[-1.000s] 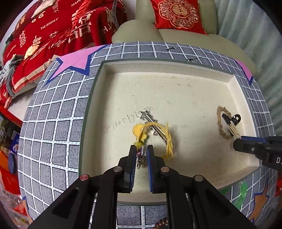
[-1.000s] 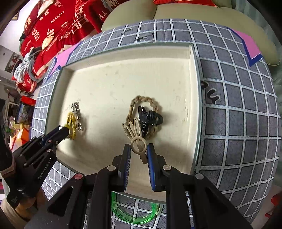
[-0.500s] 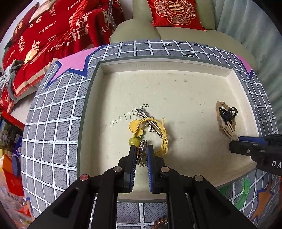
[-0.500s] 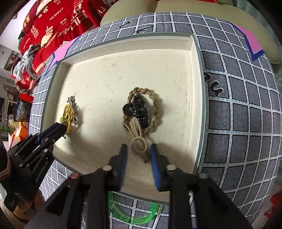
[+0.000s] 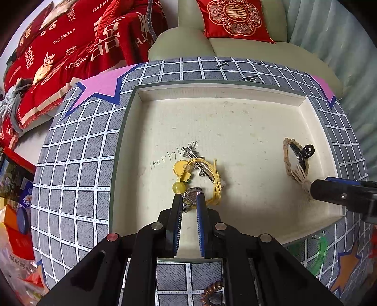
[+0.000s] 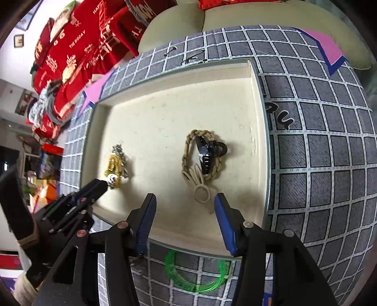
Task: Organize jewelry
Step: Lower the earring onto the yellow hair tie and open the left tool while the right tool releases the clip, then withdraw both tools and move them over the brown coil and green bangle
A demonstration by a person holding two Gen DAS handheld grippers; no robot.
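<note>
Your right gripper (image 6: 185, 200) has spread wide, releasing the braided bracelet (image 6: 202, 162) | left gripper (image 5: 188, 199) clamps the silver pendant (image 5: 191, 194) | both inside cream tray (image 5: 235, 122)

Pale sofa (image 5: 247, 54) with red cushion (image 5: 233, 18) behind

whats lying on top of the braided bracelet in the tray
A black claw clip lies across the braided bracelet, inside the tray. The braid beneath the clip is hidden.

Evenly daylit, sharp at centre. Soft short shadows beside objects. Heavy fisheye bending and dark vignette at edges; slight blur lower left.
</note>
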